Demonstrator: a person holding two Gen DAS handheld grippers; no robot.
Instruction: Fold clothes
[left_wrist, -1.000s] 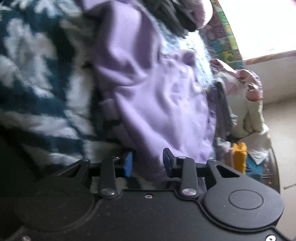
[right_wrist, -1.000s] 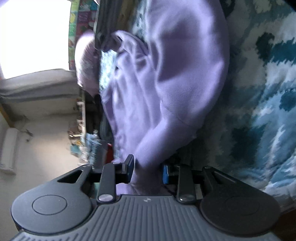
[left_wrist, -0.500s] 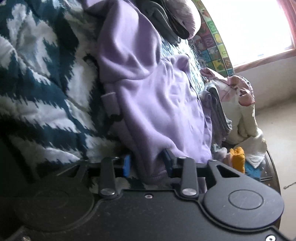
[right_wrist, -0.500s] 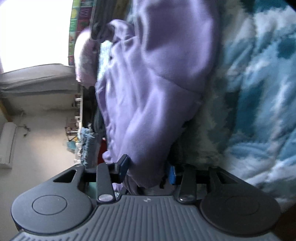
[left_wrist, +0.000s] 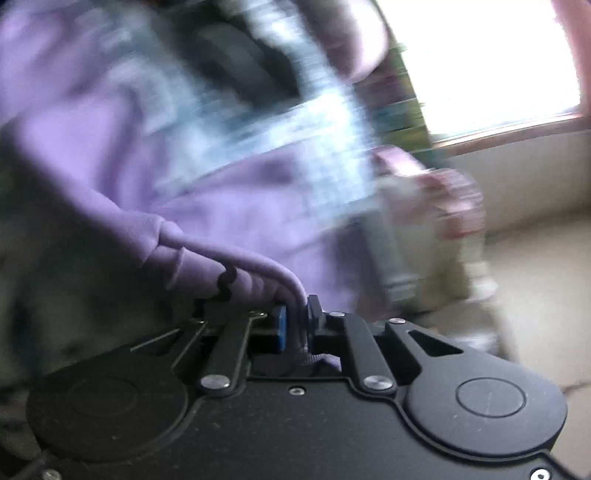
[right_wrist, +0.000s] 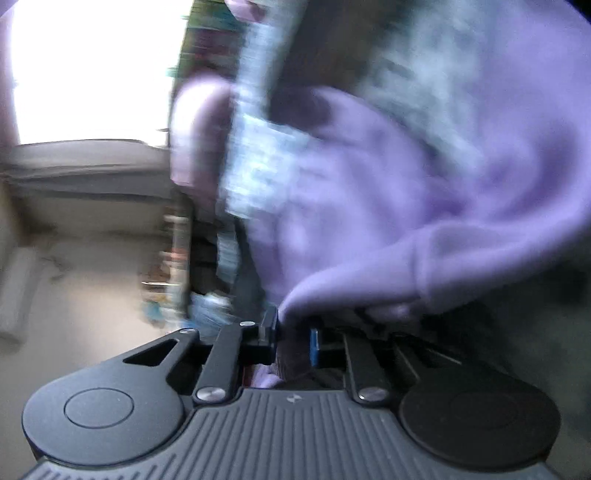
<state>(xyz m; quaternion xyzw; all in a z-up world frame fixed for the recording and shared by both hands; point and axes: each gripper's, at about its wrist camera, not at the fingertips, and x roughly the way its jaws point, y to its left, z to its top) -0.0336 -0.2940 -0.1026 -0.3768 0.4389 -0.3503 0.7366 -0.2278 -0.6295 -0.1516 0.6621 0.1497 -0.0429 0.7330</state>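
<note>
Now your left gripper (left_wrist: 295, 325) is pinched tight on the purple sweatshirt's (left_wrist: 236, 206) edge, your right gripper (right_wrist: 293, 334) closing on another edge — cloth runs up-frame from both fingers, stretched between your hands.

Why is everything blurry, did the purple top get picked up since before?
Yes. The purple top, pinched in both grippers, has lifted off the blanket, its hem drawn taut toward the left gripper.
</note>
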